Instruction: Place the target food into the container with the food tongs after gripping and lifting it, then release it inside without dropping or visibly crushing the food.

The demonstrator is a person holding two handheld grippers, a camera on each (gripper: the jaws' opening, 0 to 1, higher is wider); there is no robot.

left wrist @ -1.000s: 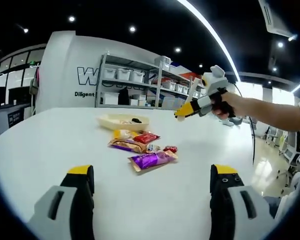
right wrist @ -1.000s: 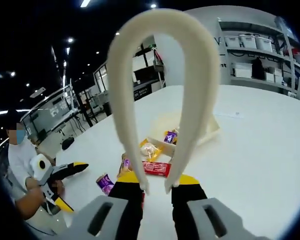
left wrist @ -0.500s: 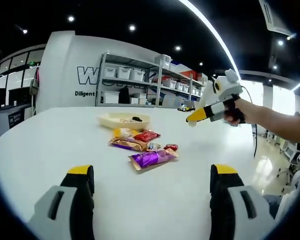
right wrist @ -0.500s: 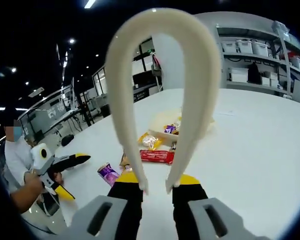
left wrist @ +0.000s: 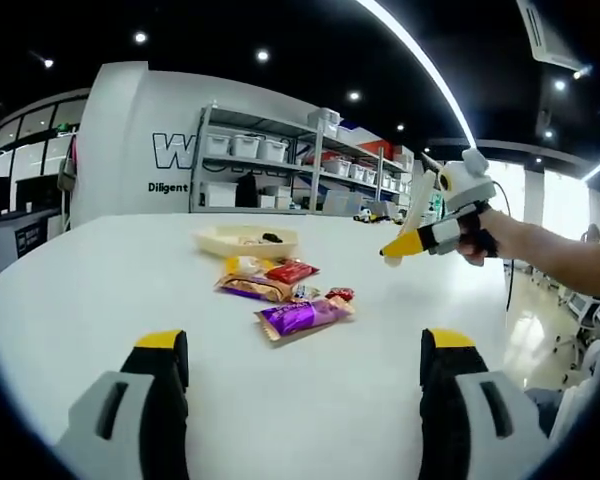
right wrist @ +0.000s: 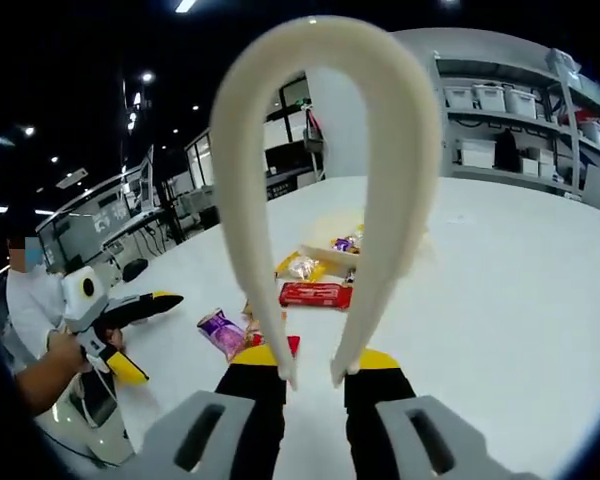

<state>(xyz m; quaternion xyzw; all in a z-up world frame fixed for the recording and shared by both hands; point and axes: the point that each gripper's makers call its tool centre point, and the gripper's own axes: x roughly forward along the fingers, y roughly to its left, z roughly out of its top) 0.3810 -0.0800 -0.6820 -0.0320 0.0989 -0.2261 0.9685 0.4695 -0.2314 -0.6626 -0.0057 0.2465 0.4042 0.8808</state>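
Here, in the left gripper view, the left gripper (left wrist: 302, 372) hangs low over the white surface (left wrist: 100, 290) with its jaws spread wide and nothing between them. Beyond them sits a cluster of wrapped snacks: a purple packet (left wrist: 302, 319) nearest, an orange-brown packet (left wrist: 252, 290) behind it to the left, a red packet (left wrist: 292, 273) further back, and a small red wrapped sweet (left wrist: 340, 295) just beside the purple one. Past the cluster stands the shallow cream container (left wrist: 246, 243), apart from the packets, with a few small items lying in it. To the right, a person's hand holds the right gripper (left wrist: 432, 232) raised above the surface, well apart from the snacks, with the pale tongs sticking out beyond its yellow tips.

In the right gripper view, the left gripper (right wrist: 140, 305) shows at the far left, held by a hand (right wrist: 62, 352). The purple packet (right wrist: 223, 333) lies near it on the surface, then the red packet (right wrist: 315, 294), with the cream container (right wrist: 332, 252) behind, partly hidden. The right gripper (right wrist: 313, 372) has its jaws drawn close on the two legs of the cream food tongs (right wrist: 320, 110), whose closed loop end points away from the camera; the tongs grip no food.
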